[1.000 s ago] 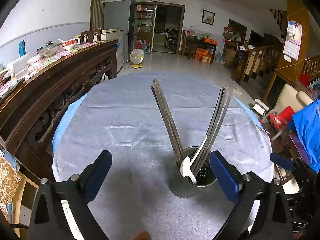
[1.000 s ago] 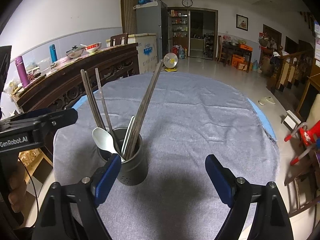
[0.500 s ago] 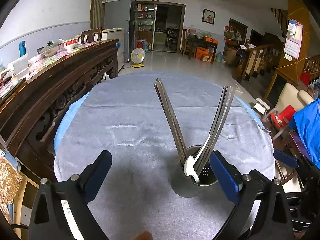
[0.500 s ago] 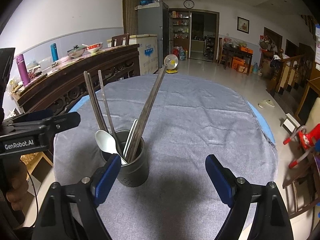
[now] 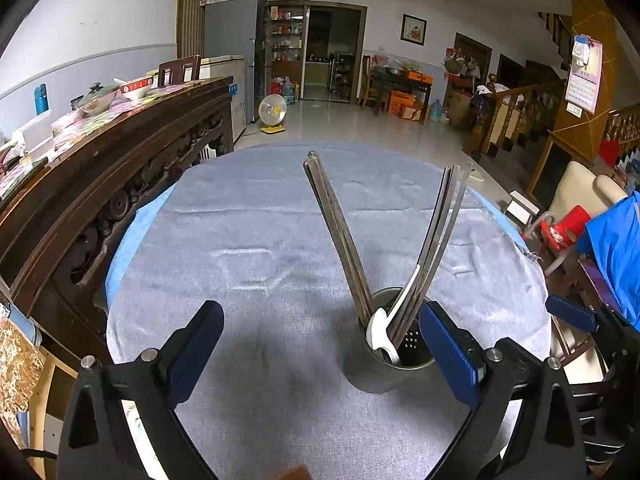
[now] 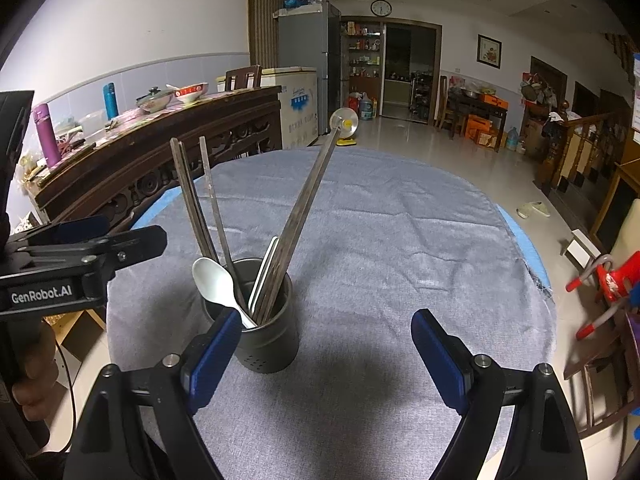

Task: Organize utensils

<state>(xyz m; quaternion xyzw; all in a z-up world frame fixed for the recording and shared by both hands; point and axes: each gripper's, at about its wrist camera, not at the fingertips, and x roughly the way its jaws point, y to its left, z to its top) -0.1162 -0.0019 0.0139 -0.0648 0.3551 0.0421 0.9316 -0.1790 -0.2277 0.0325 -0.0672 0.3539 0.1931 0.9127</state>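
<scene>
A dark metal utensil holder (image 5: 394, 364) stands on the grey tablecloth (image 5: 260, 240); it also shows in the right wrist view (image 6: 268, 344). Inside it stand several metal chopsticks (image 5: 340, 232), leaning apart in a V, and a white spoon (image 6: 214, 280), also seen in the left wrist view (image 5: 380, 328). My left gripper (image 5: 320, 348) is open and empty, with the holder just inside its right finger. My right gripper (image 6: 320, 352) is open and empty, with the holder by its left finger. The left gripper's body (image 6: 60, 276) shows at the left of the right wrist view.
The round table's cloth (image 6: 400, 240) ends at a blue edge (image 6: 524, 248). A dark carved wooden sideboard (image 5: 100, 168) with bowls and bottles stands close on the left. Chairs and a red stool (image 5: 560, 228) stand to the right.
Both views have shifted slightly; the holder sits a little further right and lower in the right wrist view. Both grippers stay open and empty.
</scene>
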